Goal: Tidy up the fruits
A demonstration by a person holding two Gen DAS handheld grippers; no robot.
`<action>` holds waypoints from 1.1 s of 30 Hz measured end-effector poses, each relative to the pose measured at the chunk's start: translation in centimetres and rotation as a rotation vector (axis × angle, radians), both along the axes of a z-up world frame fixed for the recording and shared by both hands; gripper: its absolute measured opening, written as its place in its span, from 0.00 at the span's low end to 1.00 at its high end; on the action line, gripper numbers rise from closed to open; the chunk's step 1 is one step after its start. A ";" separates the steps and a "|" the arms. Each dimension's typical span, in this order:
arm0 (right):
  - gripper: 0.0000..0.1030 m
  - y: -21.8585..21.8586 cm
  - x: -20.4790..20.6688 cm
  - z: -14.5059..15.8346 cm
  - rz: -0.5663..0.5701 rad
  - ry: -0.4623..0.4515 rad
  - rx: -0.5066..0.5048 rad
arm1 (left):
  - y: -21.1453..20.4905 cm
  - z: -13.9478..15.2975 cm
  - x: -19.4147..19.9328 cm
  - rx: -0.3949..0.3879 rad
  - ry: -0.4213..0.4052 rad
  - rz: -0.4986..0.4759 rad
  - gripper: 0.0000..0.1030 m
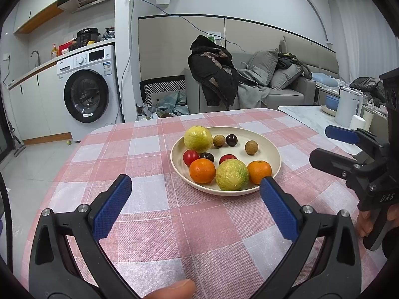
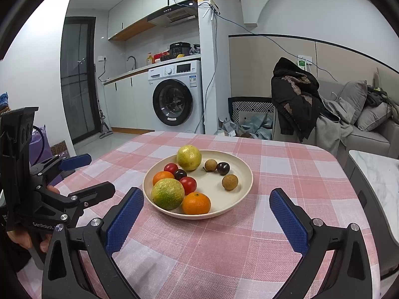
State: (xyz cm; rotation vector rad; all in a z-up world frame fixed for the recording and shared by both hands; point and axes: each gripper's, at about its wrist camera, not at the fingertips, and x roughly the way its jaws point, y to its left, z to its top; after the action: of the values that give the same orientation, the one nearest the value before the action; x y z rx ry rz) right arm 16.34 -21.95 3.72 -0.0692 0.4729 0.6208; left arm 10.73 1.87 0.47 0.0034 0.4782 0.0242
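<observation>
A cream plate (image 2: 245,174) sits on the counter (image 2: 286,164), which is covered in a pink-and-white checked cloth; it holds two yellow-green round fruits (image 2: 168,193), two oranges (image 2: 196,203), two red cherry tomatoes (image 2: 188,184), two dark cherries (image 2: 223,168) and two brown longans (image 2: 230,182); the left gripper (image 1: 195,194) hovers just short of the plate's near rim, jaws spread wide and gripping nothing; the right gripper (image 2: 207,205) hangs before the plate too, jaws likewise released and empty.
</observation>
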 end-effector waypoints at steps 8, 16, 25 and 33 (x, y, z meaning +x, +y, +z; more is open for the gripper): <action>1.00 0.0 0.0 0.0 0.000 0.001 0.000 | 0.0 0.0 0.0 0.000 0.001 0.000 0.99; 1.00 0.0 -0.1 0.0 0.000 0.003 -0.001 | -0.1 0.0 0.0 0.000 0.000 0.000 0.99; 1.00 0.0 0.0 0.0 0.000 0.002 -0.001 | -0.1 0.0 0.0 0.000 0.000 0.000 0.99; 1.00 0.0 0.0 0.0 0.000 0.002 -0.001 | -0.1 0.0 0.0 0.002 0.000 -0.001 0.99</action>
State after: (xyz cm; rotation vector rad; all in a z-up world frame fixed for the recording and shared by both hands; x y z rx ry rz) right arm 16.32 -21.90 3.75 -0.0703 0.4749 0.6210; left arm 10.78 1.79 0.43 0.0052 0.4778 0.0239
